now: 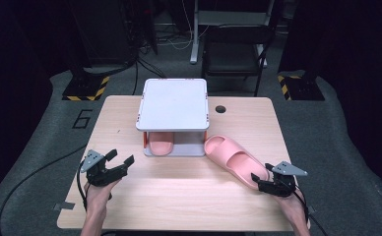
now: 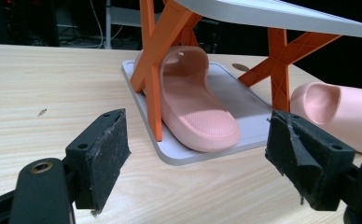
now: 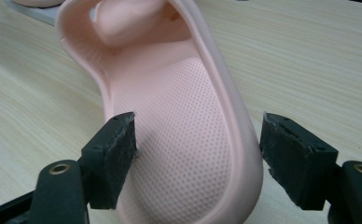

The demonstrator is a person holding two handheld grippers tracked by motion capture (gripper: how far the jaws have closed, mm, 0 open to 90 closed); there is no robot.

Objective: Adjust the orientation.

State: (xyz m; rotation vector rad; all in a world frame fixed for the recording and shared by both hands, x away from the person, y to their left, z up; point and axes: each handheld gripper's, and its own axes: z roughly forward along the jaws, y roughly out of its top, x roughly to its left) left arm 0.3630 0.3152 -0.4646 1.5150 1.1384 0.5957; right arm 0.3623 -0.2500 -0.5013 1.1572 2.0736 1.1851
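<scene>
A pink slipper [image 1: 233, 160] lies on the table, right of the rack, toe toward it. My right gripper [image 1: 260, 181] stands open at its heel. In the right gripper view the slipper [image 3: 184, 116] runs between the jaws of that gripper [image 3: 198, 154]: the left pad hangs over the dotted footbed and a gap separates the right pad from the outer rim. A second pink slipper [image 1: 160, 146] sits on the lower shelf of the small rack [image 1: 173, 103]. My left gripper [image 1: 121, 157] is open and holds nothing, on the table to the left front of the rack, facing that slipper [image 2: 193, 112].
The rack has a white top, orange X-shaped legs [image 2: 153, 70] and a grey base plate [image 2: 244, 102]. The wooden table [image 1: 179, 196] has a cable hole [image 1: 221, 108] behind the rack. A dark chair [image 1: 236, 49] and cables stand beyond the far edge.
</scene>
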